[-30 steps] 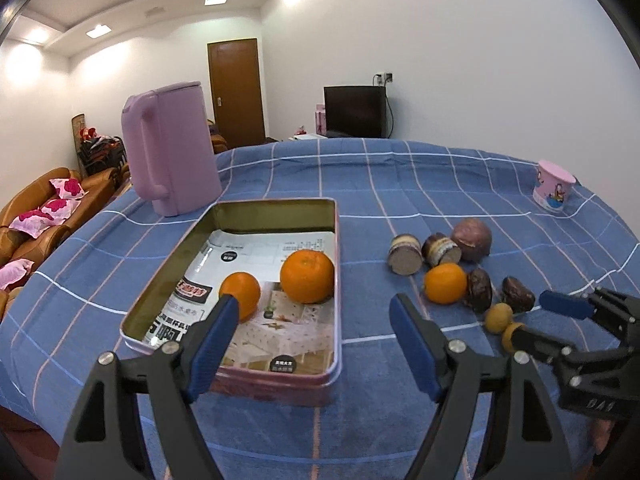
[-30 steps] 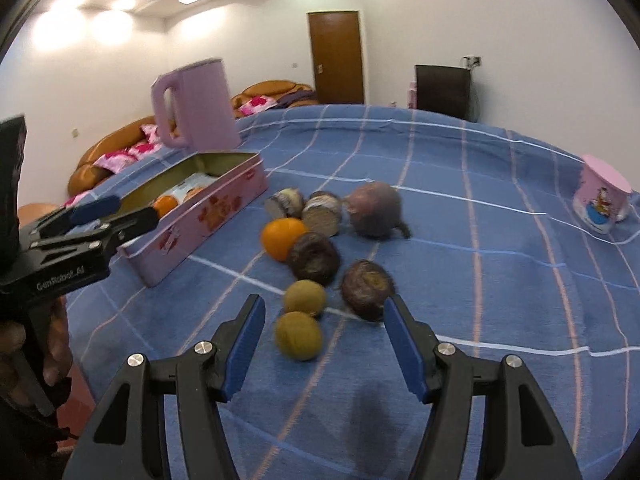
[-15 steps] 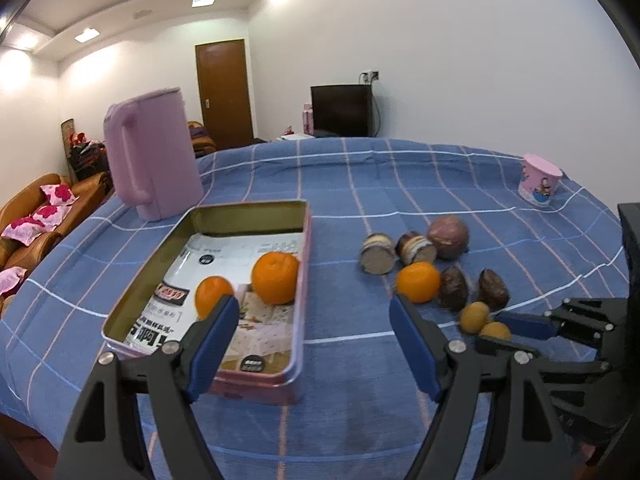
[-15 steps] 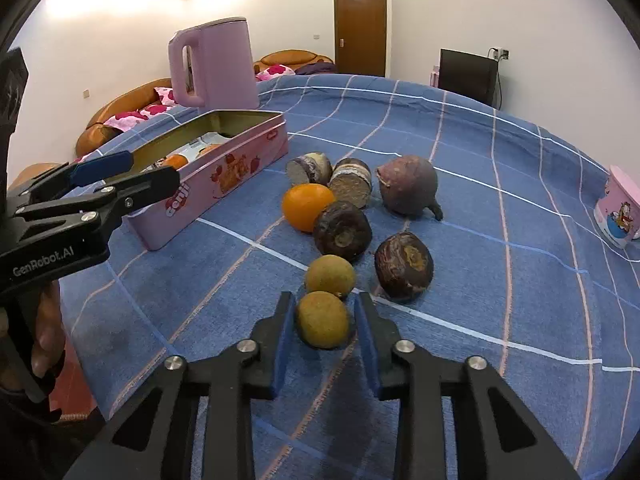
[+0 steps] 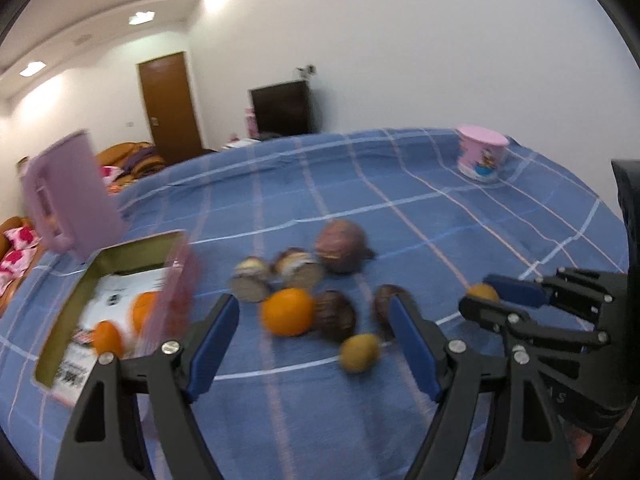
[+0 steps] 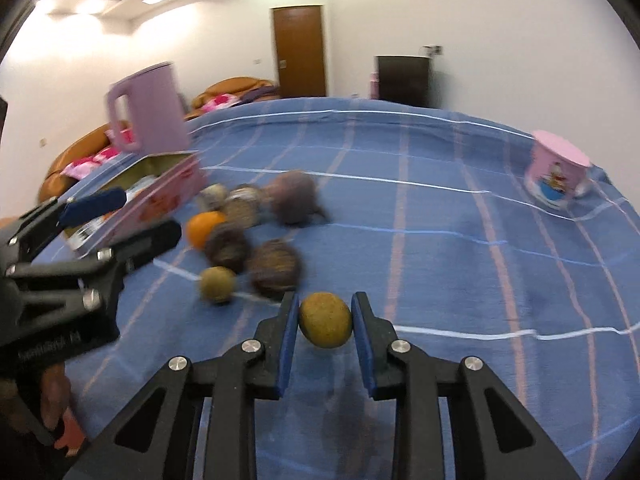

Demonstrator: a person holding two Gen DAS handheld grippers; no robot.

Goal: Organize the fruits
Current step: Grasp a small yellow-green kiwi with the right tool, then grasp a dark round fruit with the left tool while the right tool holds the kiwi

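My right gripper [image 6: 325, 320] is shut on a small yellow-brown fruit [image 6: 325, 321] and holds it above the blue cloth; it also shows in the left wrist view [image 5: 482, 291]. My left gripper [image 5: 316, 336] is open and empty, hovering over the fruit pile. The pile holds an orange [image 5: 287, 311], a second yellow fruit [image 5: 359, 352], several dark brown fruits [image 5: 334, 315] and a purple one [image 5: 340, 245]. A pink tin tray [image 5: 178, 280] at the left holds two oranges [image 5: 107, 338].
A pink jug [image 5: 70, 196] stands behind the tray. A pink cartoon cup [image 5: 482, 157] stands at the far right of the table. The round table's near edge is close below both grippers. A sofa lies beyond at the left.
My right gripper has lifted the yellow fruit off the cloth and moved right, away from the pile. My left gripper has swung right, from over the tray toward the fruit pile.
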